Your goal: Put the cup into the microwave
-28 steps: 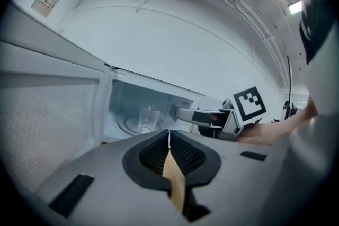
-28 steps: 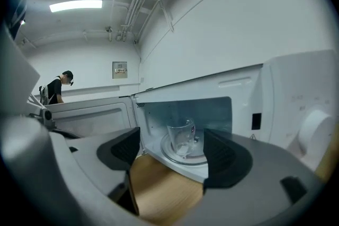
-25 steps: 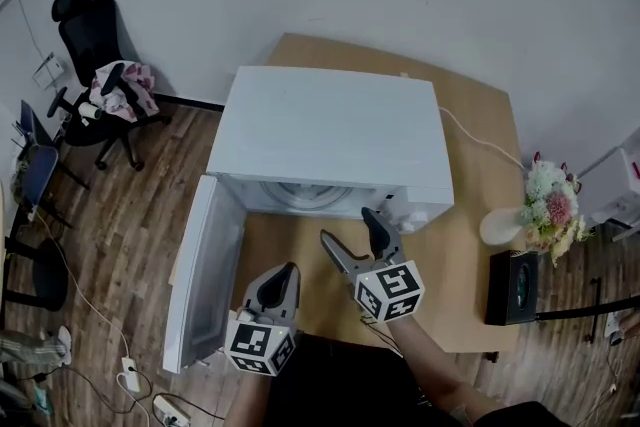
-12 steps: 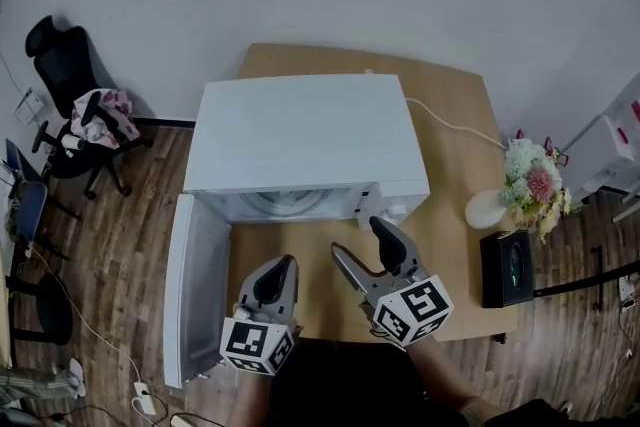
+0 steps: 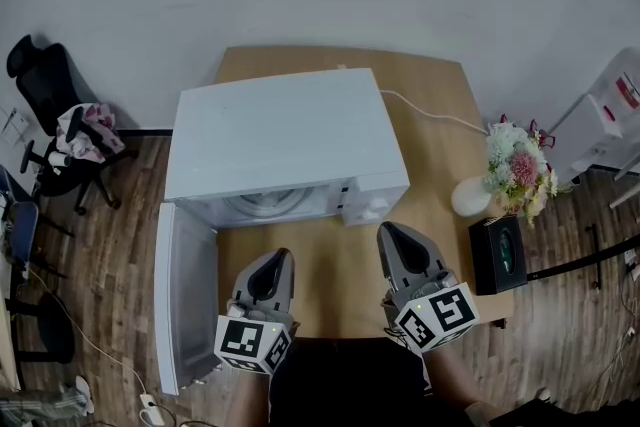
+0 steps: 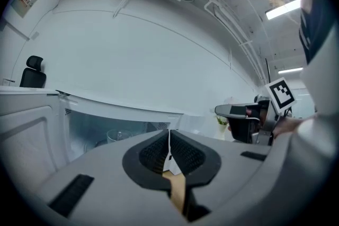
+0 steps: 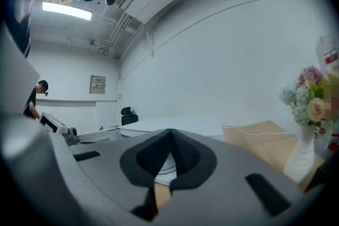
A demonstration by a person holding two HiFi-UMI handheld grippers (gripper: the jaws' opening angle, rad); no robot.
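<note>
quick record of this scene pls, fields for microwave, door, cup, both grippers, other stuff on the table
microwave: white, on the wooden table
door: swung fully open
cup: clear, looks to be inside the microwave
left gripper: jaws together, nothing between them
right gripper: jaws have just been closing, now together, nothing between them
also on table: vase of flowers, black box
</note>
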